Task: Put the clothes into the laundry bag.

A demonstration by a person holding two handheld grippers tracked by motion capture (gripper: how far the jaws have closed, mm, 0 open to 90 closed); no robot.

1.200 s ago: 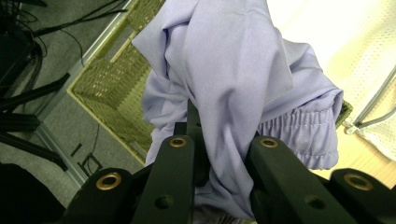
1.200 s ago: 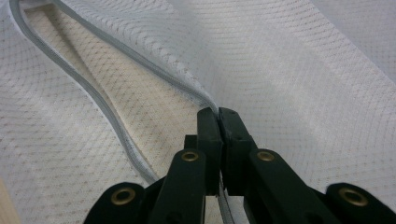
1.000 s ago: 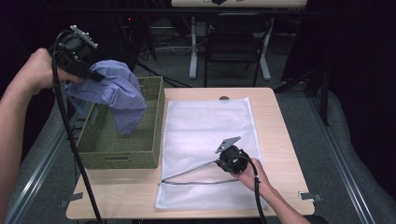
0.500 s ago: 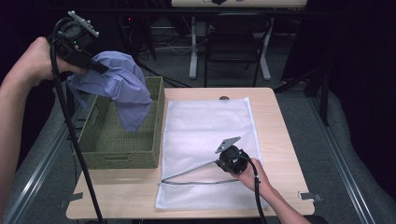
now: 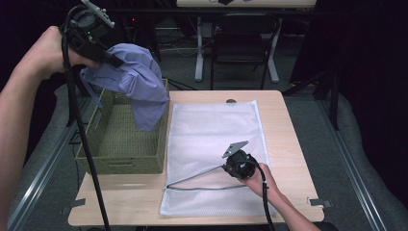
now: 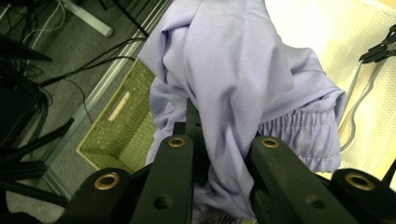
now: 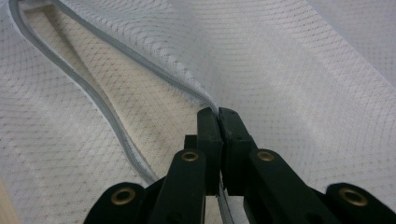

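The lavender garment (image 5: pixel 137 89) is hanging clear above the green basket (image 5: pixel 120 144), the left gripper (image 5: pixel 103 55) clamping it. The right gripper (image 7: pixel 218 122) is pinching the mesh laundry bag (image 5: pixel 211 130) open at its zipper edge; bagging is not yet done.

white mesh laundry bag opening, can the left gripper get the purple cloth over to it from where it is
Probably yes. The left gripper holds the purple cloth garment above the green woven basket, and the right gripper pinches the grey zipper edge of the white mesh laundry bag, parting it.
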